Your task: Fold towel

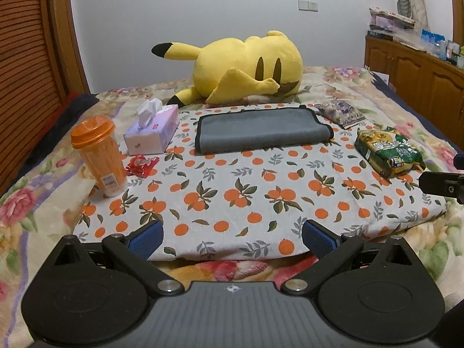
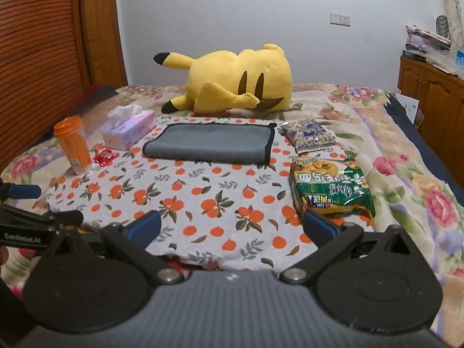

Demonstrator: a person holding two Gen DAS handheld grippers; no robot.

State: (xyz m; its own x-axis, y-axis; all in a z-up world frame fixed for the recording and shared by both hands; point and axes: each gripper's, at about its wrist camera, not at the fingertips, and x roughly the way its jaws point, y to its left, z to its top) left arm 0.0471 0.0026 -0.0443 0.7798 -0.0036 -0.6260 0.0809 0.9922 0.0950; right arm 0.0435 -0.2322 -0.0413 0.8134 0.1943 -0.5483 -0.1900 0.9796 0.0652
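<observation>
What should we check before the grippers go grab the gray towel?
1. Left hand-held gripper open: ok, jaws spread wide, nothing between them.
2. Right hand-held gripper open: ok, also holding nothing.
3. Gray towel free to lift: ok, nothing lies on it.
4. Tissue box clear of the towel: ok, a gap shows beside the towel's left edge.
5. Purple snack bag clear: cannot tell, it sits very close to the towel's right corner.
6. Towel lying flat: ok, though it looks already folded once.
</observation>
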